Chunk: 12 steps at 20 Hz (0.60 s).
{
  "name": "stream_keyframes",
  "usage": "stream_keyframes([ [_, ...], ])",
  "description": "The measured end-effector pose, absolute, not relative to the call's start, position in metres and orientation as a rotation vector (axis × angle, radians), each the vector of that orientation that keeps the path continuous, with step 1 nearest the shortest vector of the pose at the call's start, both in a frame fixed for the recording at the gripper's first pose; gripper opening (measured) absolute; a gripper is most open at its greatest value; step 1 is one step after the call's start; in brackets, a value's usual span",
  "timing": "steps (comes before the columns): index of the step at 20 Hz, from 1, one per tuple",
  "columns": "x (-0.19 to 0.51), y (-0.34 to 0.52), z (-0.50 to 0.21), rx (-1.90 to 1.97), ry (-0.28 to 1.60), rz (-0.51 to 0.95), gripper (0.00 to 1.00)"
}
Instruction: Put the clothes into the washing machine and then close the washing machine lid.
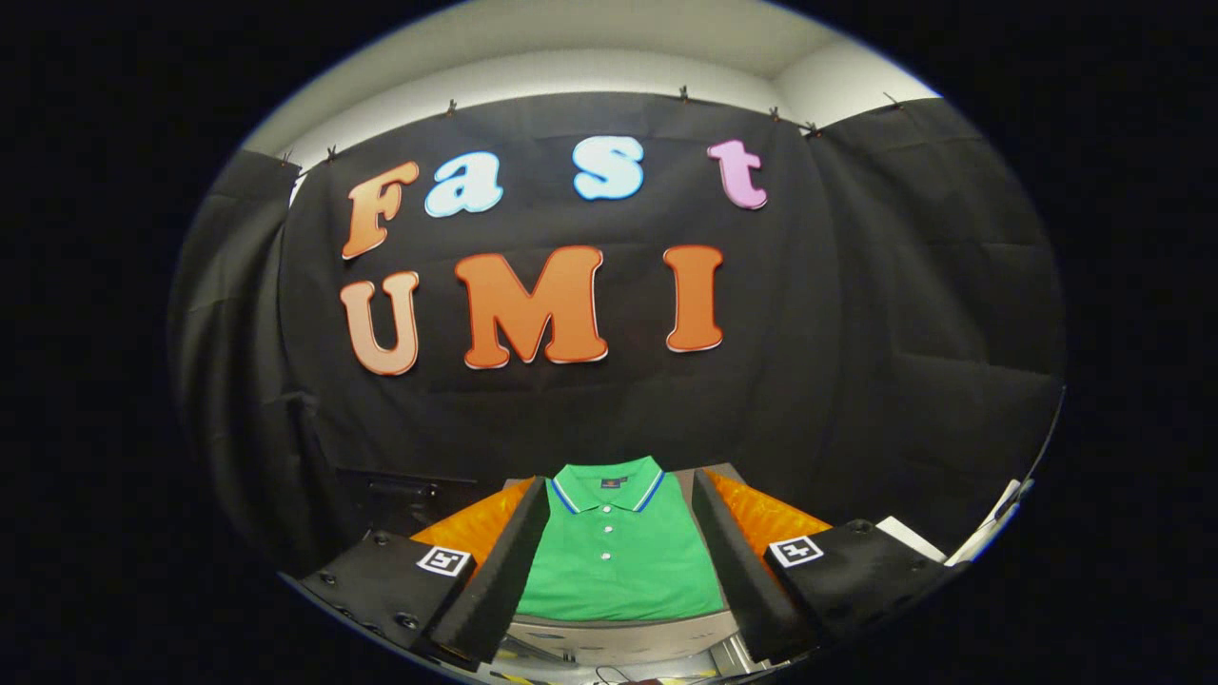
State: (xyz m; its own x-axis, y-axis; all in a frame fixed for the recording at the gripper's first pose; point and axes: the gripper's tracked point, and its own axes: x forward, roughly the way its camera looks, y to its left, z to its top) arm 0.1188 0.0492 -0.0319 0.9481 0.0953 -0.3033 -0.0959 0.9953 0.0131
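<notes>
Gripper (620, 571) open above green polo shirt (620, 561), lower centre of frame.

L to R: left finger (500, 571) w/ square marker tag, lower left; orange surface (476, 528) visible behind it. Shirt lies flat btwn the two fingers, collar w/ blue-white trim pointing away, button placket centred; it rests on a grey-white surface (618, 633) whose front edge shows below hem. Right finger (737, 561) w/ matching tag, lower right. Fingers spread wide, neither touching fabric. Black cloth wall (904, 333) fills upper frame.
</notes>
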Motion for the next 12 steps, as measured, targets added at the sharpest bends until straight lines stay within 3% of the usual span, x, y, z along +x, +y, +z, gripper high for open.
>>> stream_keyframes([
  [6,0.214,0.070,-0.080,-0.050,0.566,0.149,0.98],
  [12,0.242,0.087,-0.181,-0.052,0.924,0.177,0.97],
])
